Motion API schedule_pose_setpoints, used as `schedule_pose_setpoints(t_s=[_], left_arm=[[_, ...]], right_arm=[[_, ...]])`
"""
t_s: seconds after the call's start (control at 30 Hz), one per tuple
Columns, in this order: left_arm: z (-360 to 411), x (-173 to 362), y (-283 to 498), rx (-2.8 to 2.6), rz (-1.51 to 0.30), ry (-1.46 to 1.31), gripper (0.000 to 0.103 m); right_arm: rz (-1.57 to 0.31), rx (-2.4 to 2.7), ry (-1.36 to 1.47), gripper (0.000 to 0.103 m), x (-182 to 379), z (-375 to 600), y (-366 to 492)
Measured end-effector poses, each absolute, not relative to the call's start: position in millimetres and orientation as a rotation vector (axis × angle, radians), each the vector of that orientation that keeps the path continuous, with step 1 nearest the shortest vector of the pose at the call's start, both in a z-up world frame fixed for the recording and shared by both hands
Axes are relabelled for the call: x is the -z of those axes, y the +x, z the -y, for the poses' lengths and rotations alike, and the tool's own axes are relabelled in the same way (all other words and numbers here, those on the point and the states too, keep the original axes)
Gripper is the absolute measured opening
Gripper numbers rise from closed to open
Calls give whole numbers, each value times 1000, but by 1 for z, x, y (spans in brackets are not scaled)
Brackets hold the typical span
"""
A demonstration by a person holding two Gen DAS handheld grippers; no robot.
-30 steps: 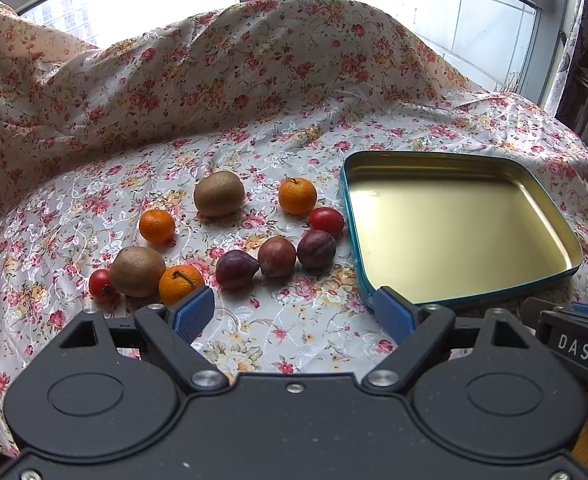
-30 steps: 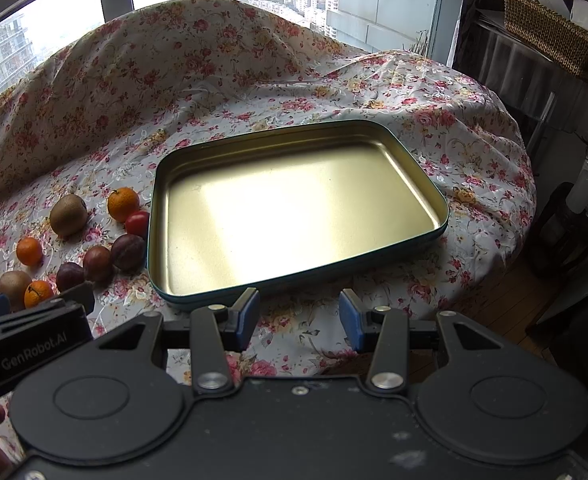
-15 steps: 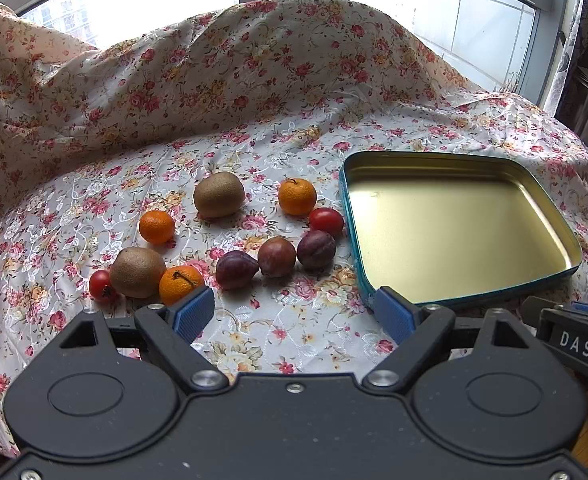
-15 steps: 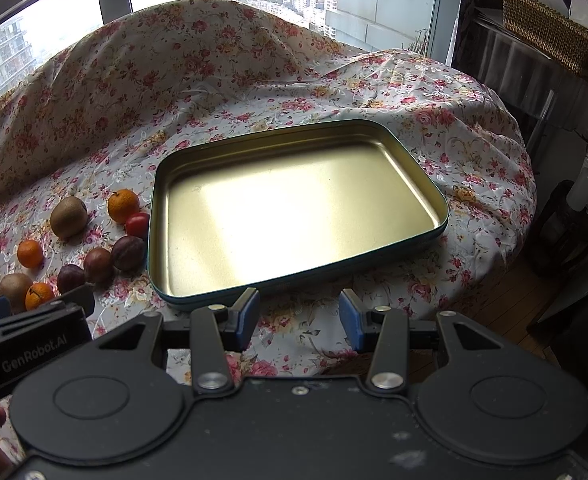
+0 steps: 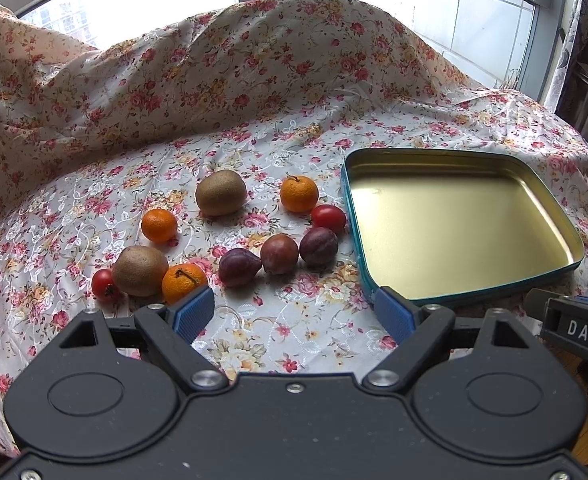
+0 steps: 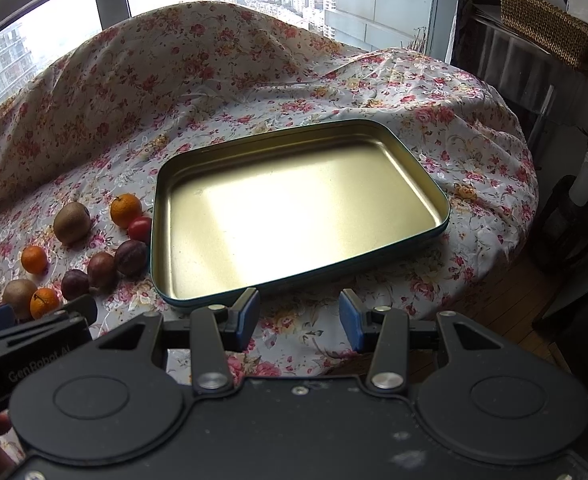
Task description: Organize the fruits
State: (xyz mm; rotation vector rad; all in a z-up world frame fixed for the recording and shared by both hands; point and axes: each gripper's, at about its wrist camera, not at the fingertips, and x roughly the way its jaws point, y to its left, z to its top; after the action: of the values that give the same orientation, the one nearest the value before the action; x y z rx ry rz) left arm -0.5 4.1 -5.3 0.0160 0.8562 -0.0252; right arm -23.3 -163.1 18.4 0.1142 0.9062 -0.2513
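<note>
Left hand-held gripper (image 5: 294,312) spread, wicker basket (image 6: 550,24) right-view only

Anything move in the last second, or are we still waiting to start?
Nothing has visibly changed. Both grippers, left and right, are open and empty as before, the tin tray holds nothing, and the fruits, kiwis, oranges, plums and tomatoes, lie in the same spots on the cloth.

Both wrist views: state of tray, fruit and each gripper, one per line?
tray: empty, flat on cloth
fruit: all loose on the cloth, left of tray
left gripper: open wide, holding nothing
right gripper: open, holding nothing
</note>
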Motion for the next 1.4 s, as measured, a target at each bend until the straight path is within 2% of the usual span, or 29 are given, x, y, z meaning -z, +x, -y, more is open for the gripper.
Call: schedule_pose_setpoints(t_s=[0.33,0.7,1.07,1.4], left_arm=[[-18,-2,-3,22,-840,0,89],[-82,8,2,-130,-842,-27,89],[-140,32,11,-238,-980,-43,88],[-182,20,41,-341,-1036,-115,85]], right_arm=[[-873,235,170,46,-28,164,-23],[-876,144,224,47,-25,127,-4],[-933,53,74,47,-5,56,26],[-1053,5,-37,47,6,10,45]])
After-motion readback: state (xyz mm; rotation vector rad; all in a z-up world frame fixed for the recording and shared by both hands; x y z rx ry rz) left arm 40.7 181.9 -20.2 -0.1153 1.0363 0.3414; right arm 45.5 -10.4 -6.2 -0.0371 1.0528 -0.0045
